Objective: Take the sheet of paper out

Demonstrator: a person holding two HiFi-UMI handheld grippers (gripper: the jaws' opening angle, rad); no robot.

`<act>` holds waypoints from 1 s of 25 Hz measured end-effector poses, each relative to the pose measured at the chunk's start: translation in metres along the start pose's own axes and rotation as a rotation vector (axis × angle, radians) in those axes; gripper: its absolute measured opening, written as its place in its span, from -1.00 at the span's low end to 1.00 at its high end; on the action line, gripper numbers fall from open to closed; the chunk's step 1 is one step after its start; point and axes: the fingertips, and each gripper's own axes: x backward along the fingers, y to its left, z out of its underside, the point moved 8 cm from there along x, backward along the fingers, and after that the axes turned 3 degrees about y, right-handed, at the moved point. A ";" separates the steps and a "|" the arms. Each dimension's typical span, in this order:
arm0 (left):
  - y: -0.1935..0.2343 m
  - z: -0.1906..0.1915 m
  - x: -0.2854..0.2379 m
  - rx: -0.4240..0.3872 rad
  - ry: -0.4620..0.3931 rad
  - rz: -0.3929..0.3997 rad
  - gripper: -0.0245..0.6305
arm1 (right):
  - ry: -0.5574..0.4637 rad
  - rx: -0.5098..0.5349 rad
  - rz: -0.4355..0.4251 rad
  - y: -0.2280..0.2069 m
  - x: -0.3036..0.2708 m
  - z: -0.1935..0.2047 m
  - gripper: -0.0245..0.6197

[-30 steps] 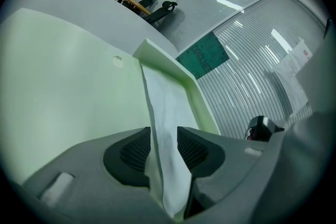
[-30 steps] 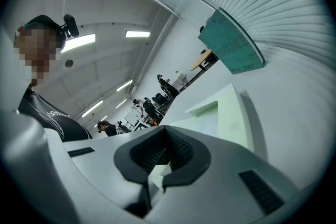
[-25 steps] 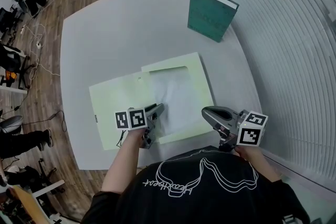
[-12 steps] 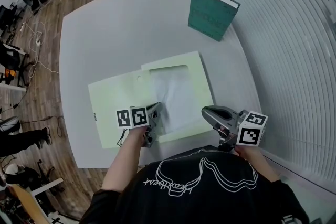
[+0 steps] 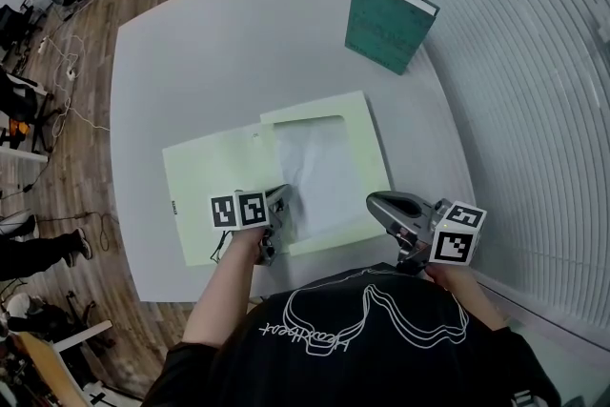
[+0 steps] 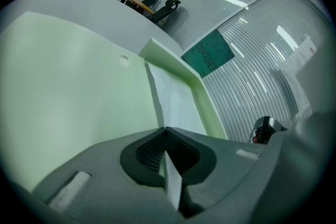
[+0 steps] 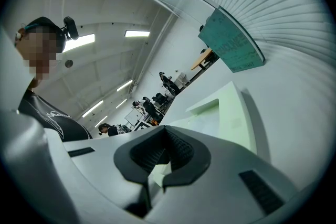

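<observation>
A pale green folder [image 5: 214, 181] lies open on the grey table [image 5: 191, 62]. A white sheet of paper [image 5: 319, 172] sits in the folder's right half, behind a cut-out pocket. My left gripper [image 5: 283, 203] is at the sheet's near left edge. Its jaws have just been closing and are now shut on that edge. In the left gripper view the sheet [image 6: 176, 105] runs straight in between the pads of the left gripper [image 6: 166, 129]. My right gripper [image 5: 374, 202] hangs by the folder's near right corner, shut and holding nothing.
A teal book [image 5: 389, 22] stands upright at the table's far right, next to a slatted white wall [image 5: 534, 91]. The table's near edge runs just under both grippers. Chairs and people are on the wooden floor [image 5: 57, 33] to the left.
The left gripper's jaws have come together on the sheet's near edge. The right gripper and the folder have stayed where they were.
</observation>
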 end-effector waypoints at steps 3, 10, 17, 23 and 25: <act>0.003 0.001 0.004 -0.006 -0.001 -0.003 -0.89 | 0.005 0.003 -0.003 0.002 -0.003 0.002 -0.90; 0.012 0.004 0.021 -0.010 -0.020 -0.033 -0.89 | 0.025 0.013 -0.013 0.009 -0.011 0.008 -0.90; 0.023 0.010 0.042 -0.008 -0.059 -0.064 -0.89 | 0.052 0.033 -0.026 0.021 -0.021 0.013 -0.90; 0.034 0.016 0.057 0.007 -0.097 -0.081 -0.89 | 0.075 0.050 -0.045 0.025 -0.030 0.019 -0.90; 0.037 0.017 0.063 0.007 -0.106 -0.085 -0.89 | 0.082 0.055 -0.054 0.029 -0.034 0.021 -0.90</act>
